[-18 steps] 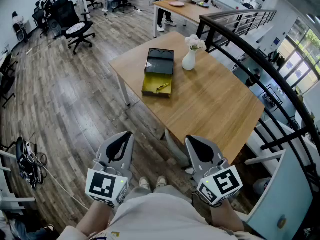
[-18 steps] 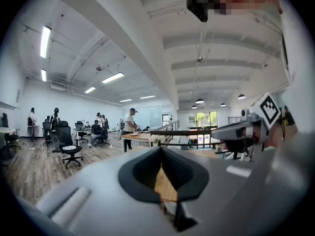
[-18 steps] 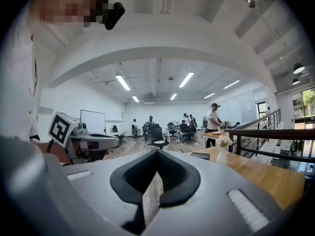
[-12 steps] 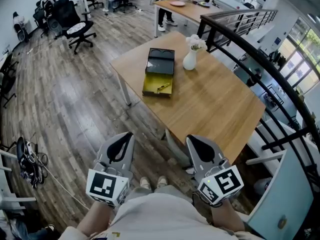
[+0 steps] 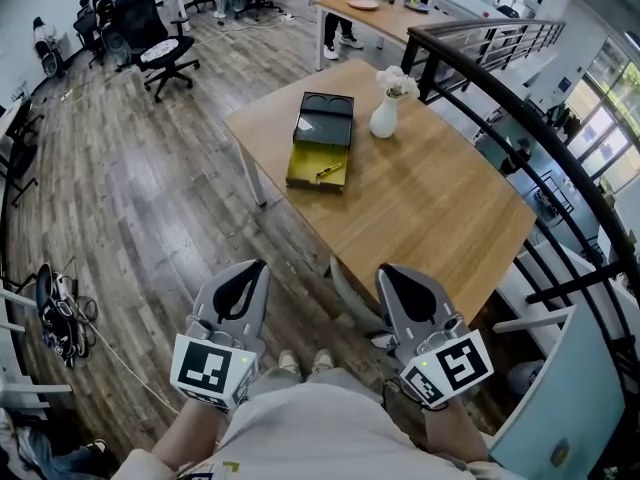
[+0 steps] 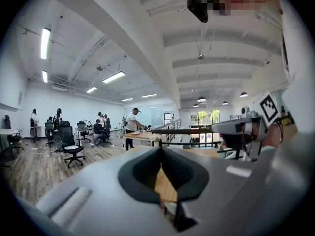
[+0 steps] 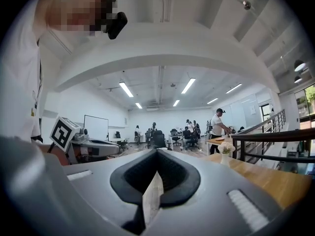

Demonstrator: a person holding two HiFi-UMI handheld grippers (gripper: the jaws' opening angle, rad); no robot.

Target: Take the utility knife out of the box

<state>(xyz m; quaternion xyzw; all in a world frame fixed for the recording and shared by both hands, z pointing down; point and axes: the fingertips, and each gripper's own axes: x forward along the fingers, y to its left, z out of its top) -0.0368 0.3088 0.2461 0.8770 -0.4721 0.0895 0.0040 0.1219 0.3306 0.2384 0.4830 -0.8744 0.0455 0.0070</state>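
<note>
The left gripper (image 5: 246,282) and the right gripper (image 5: 396,286) sit low by the person's body, side by side. I think that is because the job has not begun. Both have their jaws pressed together with nothing in them. The utility knife (image 5: 327,171) lies in the yellow part of the open box (image 5: 322,138), on the table (image 5: 430,218), far ahead of both tips. Bare floor (image 5: 150,198) lies between. A vase (image 5: 384,118) stands just beside the box. A railing (image 5: 500,103) runs past the right gripper's side.
</note>
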